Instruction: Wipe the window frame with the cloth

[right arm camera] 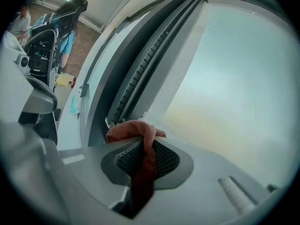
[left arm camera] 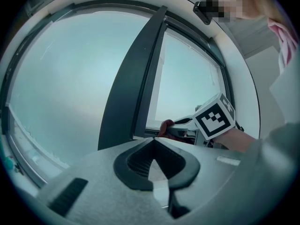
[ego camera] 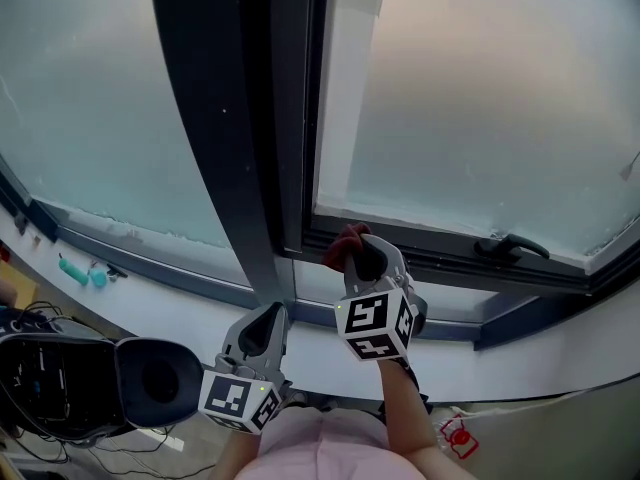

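Gripping red cloth (right arm camera: 132, 131) at window frame (ego camera: 430, 248) w/ R claw (right arm camera: 143, 143); L claw (left arm camera: 153, 143) closed, empty.

Two grippers: left gripper (ego camera: 268, 318), right gripper (ego camera: 362, 253). Two marker cubes, one per gripper: left cube (ego camera: 240, 399), right cube (ego camera: 377, 326). One red cloth (ego camera: 343, 245). Two glass panes: left pane (ego camera: 90, 98), right pane (ego camera: 500, 98). One dark post (ego camera: 235, 118) between the panes. One window handle (ego camera: 512, 245). One teal object (ego camera: 78, 271) on one white sill (ego camera: 200, 313). One person (right arm camera: 70, 18) plainly visible in the right gripper view's background.
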Motion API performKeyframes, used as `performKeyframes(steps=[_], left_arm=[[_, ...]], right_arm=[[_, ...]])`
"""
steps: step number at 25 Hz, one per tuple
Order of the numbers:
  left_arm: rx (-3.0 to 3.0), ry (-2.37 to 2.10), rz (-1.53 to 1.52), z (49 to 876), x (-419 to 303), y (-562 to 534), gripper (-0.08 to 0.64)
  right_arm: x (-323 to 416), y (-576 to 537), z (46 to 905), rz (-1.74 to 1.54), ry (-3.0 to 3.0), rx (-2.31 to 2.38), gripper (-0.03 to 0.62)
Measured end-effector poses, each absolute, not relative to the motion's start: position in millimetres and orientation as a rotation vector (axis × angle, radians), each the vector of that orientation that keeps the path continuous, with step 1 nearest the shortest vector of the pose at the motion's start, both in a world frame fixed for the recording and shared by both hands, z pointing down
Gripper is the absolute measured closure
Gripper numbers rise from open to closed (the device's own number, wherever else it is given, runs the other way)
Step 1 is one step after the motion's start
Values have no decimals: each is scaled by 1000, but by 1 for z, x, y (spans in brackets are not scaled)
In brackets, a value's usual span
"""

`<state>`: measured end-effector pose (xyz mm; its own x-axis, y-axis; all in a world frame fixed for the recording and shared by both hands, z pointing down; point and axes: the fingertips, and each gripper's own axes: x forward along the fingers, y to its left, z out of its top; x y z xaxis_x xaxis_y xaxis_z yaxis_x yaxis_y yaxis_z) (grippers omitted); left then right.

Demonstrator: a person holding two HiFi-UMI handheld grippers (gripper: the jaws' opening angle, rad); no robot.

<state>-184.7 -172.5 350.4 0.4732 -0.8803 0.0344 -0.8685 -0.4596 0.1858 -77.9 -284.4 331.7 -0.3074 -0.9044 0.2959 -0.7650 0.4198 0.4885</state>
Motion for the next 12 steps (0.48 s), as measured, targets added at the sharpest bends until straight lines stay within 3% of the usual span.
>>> performKeyframes(steps=[12], left_arm=[[2583, -1439, -97, 350, -152, -174, 563]], right_arm=[[0, -274, 332, -265, -2063, 1580, 537]])
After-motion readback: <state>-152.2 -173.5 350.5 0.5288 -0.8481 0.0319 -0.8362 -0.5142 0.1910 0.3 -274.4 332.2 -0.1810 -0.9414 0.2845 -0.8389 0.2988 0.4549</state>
